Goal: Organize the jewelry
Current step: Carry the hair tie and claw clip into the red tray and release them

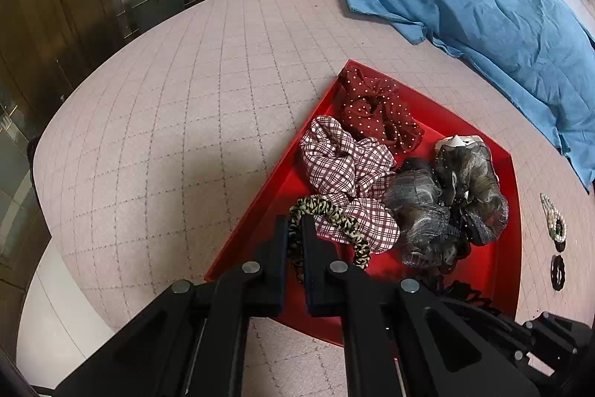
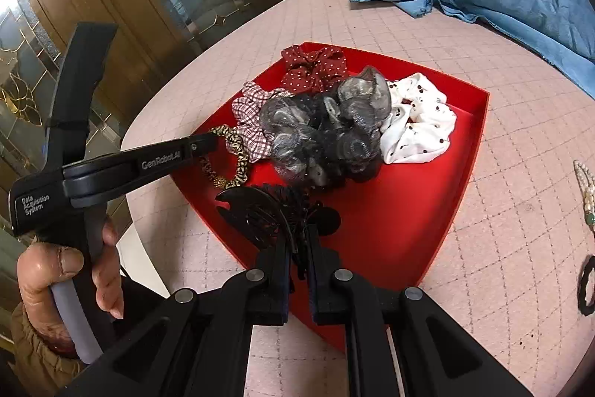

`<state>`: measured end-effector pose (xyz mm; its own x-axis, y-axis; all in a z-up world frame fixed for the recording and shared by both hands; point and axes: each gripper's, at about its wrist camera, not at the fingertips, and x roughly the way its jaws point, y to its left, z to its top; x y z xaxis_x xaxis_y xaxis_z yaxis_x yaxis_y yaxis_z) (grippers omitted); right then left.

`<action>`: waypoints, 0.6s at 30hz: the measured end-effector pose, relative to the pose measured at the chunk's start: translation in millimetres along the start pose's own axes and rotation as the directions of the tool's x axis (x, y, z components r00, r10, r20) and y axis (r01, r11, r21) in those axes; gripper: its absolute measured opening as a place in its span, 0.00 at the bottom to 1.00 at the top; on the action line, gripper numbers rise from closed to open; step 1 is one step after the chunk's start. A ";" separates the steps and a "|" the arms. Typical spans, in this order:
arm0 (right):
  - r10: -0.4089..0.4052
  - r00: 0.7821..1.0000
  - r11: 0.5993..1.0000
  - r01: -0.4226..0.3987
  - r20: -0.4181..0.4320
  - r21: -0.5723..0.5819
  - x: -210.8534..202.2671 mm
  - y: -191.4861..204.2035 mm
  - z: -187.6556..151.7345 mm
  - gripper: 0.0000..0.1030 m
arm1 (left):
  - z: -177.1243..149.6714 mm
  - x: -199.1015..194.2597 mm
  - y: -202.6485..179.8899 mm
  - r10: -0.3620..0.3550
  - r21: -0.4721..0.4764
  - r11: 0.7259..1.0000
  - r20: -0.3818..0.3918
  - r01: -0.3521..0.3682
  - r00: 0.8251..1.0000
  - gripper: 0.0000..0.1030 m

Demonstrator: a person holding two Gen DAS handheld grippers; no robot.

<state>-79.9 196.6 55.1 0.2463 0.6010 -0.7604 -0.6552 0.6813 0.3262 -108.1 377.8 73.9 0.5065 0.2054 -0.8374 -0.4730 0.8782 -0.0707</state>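
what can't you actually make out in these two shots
- Black hair clip: right wrist view; the right tool covers its near end.
- Pearl clip: right wrist view; cut off by the frame edge.
- White dotted scrunchie: left wrist view; mostly hidden behind the grey mesh scrunchie.
- Red tray: left wrist view; the left tool covers its near corner.

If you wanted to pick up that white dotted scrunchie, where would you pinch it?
Pinch the white scrunchie on its puffy outer fold facing the tray's right wall, coming down from above on that side. That edge lies bare, while its left side tucks against the grey scrunchie.
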 end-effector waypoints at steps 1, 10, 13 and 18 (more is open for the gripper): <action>0.002 1.000 1.000 -0.002 0.000 0.000 0.3 0.7 -0.5 0.08 | -0.2 -0.2 0.4 0.000 -0.004 1.000 0.002 0.000 1.000 0.06; 0.018 1.000 1.000 -0.019 0.004 0.006 -3.2 2.2 -3.7 0.09 | -1.5 -11.5 -1.1 -0.036 -0.006 0.999 0.057 0.036 0.998 0.39; 0.011 1.000 1.000 -0.011 0.014 0.002 -9.1 2.2 -5.4 0.18 | -1.8 -20.6 -6.4 -0.036 0.014 0.999 0.104 0.035 0.994 0.42; 0.005 0.999 1.000 -0.006 0.049 0.002 -21.5 3.0 -6.7 0.45 | -3.0 -26.4 -14.6 0.003 0.055 0.998 0.144 -0.011 0.990 0.48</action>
<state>-91.9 182.9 68.7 0.2773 0.6244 -0.7303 -0.6553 0.6788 0.3315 -116.8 358.3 95.4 0.6034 0.2678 -0.7511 -0.4380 0.8984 -0.0315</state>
